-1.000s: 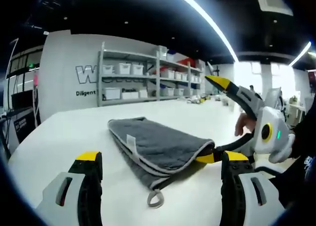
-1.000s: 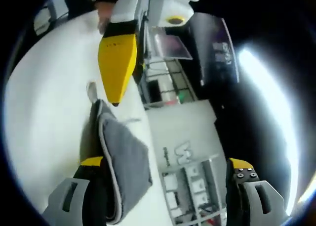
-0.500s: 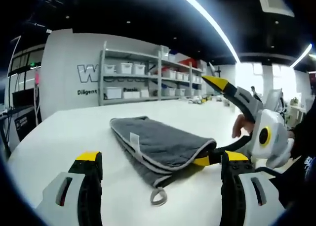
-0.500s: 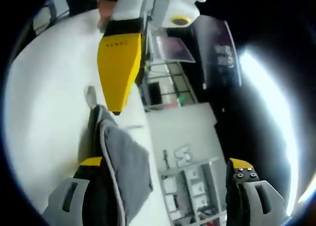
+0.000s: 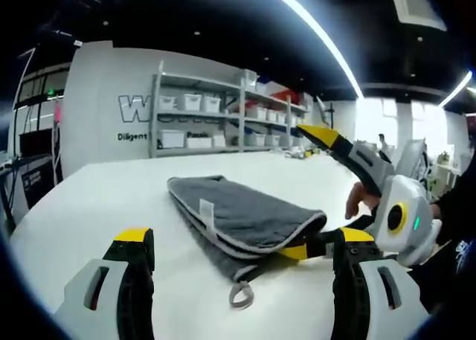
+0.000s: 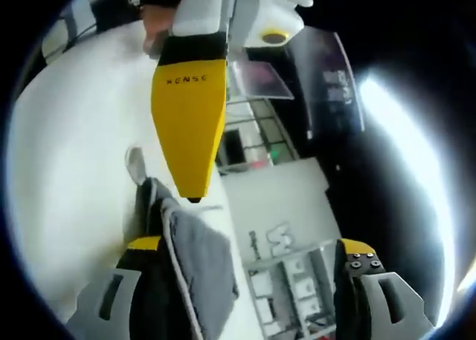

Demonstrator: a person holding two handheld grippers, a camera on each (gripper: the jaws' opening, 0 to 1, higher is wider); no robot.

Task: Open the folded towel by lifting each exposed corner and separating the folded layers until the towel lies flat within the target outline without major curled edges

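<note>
Right gripper (image 5: 316, 191), jaws spread, straddles the towel's (image 5: 238, 217) near corner, lower jaw beneath the fold. Left gripper (image 5: 238, 243) hangs open short of the towel's loop (image 5: 239, 294). Towel lies folded on the table (image 5: 89, 206); shelves (image 5: 223, 117) stand behind.

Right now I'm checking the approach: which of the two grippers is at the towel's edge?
The right gripper: its lower jaw sits at the grey towel's lifted corner. The left gripper hangs open, short of the hanging loop.

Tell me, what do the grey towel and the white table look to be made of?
The towel looks like soft, matte plush cloth, maybe microfibre: fuzzy nap, pale stitched edging and a hanging loop. The table seems a smooth, hard white top, perhaps laminate, with a faint sheen.
</note>
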